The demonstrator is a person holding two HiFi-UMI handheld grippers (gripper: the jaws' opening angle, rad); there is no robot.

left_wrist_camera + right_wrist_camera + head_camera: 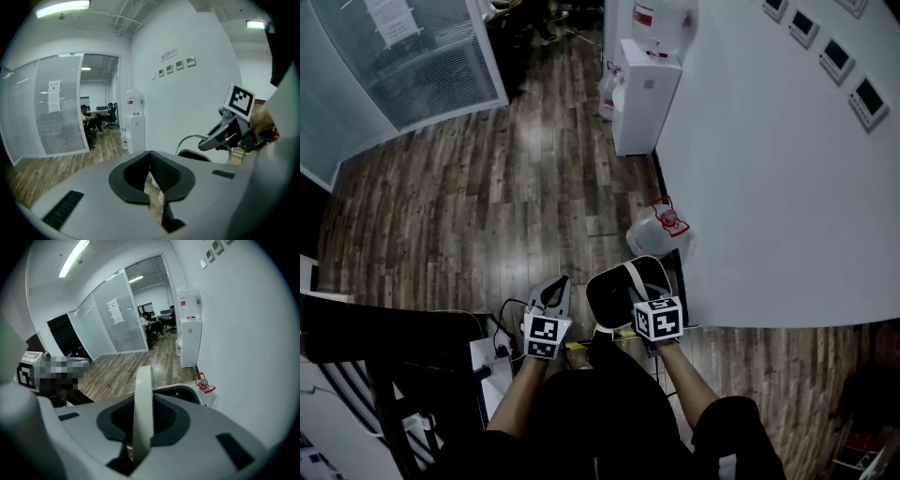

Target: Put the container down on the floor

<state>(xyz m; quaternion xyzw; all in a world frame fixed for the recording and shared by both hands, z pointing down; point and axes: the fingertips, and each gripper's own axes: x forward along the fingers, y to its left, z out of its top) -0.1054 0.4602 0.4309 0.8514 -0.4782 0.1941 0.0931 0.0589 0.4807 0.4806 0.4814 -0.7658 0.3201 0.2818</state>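
The container [623,289] is a dark bin with a white rim, held in the air in front of the person, above the wooden floor [516,206]. My right gripper [643,298] is shut on its white rim [142,399], which runs upright between the pads. In the left gripper view the container's rim [190,139] curves beside the right gripper [216,138]. My left gripper [554,286] hangs just left of the container, apart from it, its pads [158,171] meeting at the tips with nothing between them.
A water jug [660,230] with a red cap lies on the floor by the white wall [769,187]. Beyond it stands a water dispenser [645,94]. A glass partition [412,56] is far left. Dark furniture [394,356] and cables [502,349] sit near left.
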